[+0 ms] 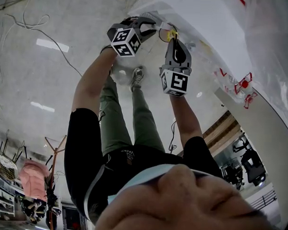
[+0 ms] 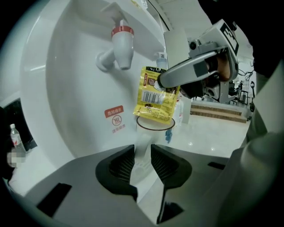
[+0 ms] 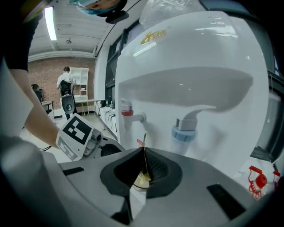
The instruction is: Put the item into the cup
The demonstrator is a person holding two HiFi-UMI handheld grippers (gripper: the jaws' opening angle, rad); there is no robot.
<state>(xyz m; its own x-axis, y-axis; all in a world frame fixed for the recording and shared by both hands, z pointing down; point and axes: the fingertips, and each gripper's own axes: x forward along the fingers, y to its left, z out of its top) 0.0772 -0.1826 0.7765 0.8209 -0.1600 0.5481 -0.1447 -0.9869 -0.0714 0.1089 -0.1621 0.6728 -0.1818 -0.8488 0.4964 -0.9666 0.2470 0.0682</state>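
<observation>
The task is partway done, with the item at the cup but not yet inside it. The left hand-held gripper (image 2: pixel 142 156) is clamped on the lower part of a clear plastic cup (image 2: pixel 146 135), holding it upright in front of a white water dispenser (image 2: pixel 66 88). The right hand-held gripper (image 3: pixel 143 170) is pinched tight on the top of a yellow sachet (image 2: pixel 156 95). The sachet hangs straight above the cup, its lower edge about level with the rim. Whether that edge has dipped inside I cannot tell. By my reading, what remains is to lower the sachet into the cup and let it go.
</observation>
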